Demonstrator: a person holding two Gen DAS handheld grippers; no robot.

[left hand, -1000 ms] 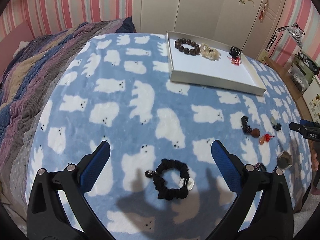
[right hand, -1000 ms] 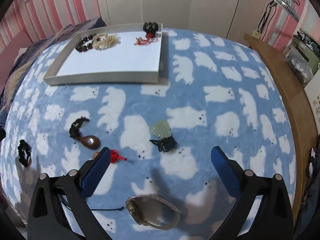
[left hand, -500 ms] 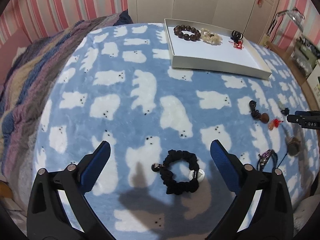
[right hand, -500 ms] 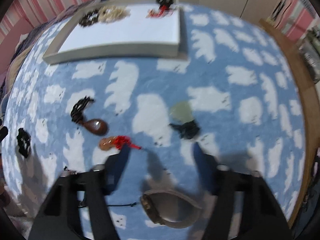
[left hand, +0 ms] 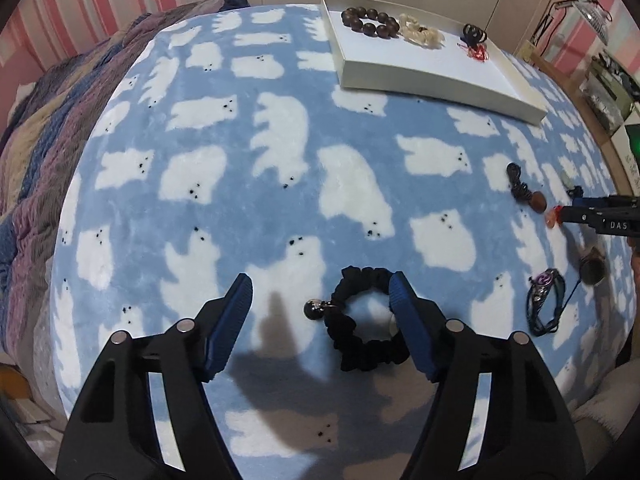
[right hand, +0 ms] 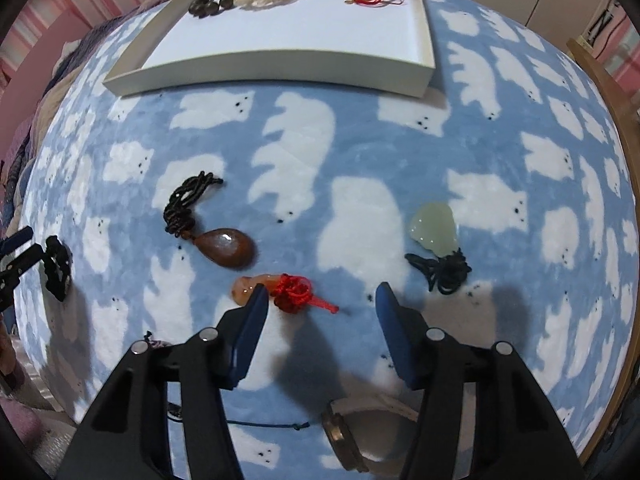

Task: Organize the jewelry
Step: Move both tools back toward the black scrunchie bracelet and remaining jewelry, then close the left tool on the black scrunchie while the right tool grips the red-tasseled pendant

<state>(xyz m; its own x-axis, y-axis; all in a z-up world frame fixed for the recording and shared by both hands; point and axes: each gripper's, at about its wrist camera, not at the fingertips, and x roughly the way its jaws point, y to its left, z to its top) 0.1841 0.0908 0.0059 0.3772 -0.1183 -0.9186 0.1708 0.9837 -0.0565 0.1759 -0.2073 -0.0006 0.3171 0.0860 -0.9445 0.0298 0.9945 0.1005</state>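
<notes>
Where the bear-print fleece blanket [left hand: 280, 200] spreads under both tools, laid out left to right as follows. Left gripper [left hand: 320, 300]: blue-padded jaws set wide, nothing clamped, straddling the black scrunchie bracelet [left hand: 366, 320]. Bracelet: a ruffled fabric ring lying flat, small dark bead at its left edge, right side touching the right pad. Further right: braided dark cord bracelets [left hand: 546, 300], lying lengthwise front to back. At the back: shallow white tray [left hand: 440, 76] holding brown wooden beads [left hand: 370, 20], a cream bracelet [left hand: 422, 32] and a black-and-red knotted piece [left hand: 474, 40]. Right gripper [right hand: 320, 300]: jaws moderately apart, empty, poised over the orange pendant [right hand: 250, 288] with its red knotted cord [right hand: 294, 292], long axis running left-right, tassel pointing right. Behind it: smooth brown teardrop stone [right hand: 228, 248], black cord trailing away to upper left. Right of that: pale green carved jade [right hand: 434, 226], black cord bunched nearest. Below: metal watch [right hand: 344, 436], partly hidden.
</notes>
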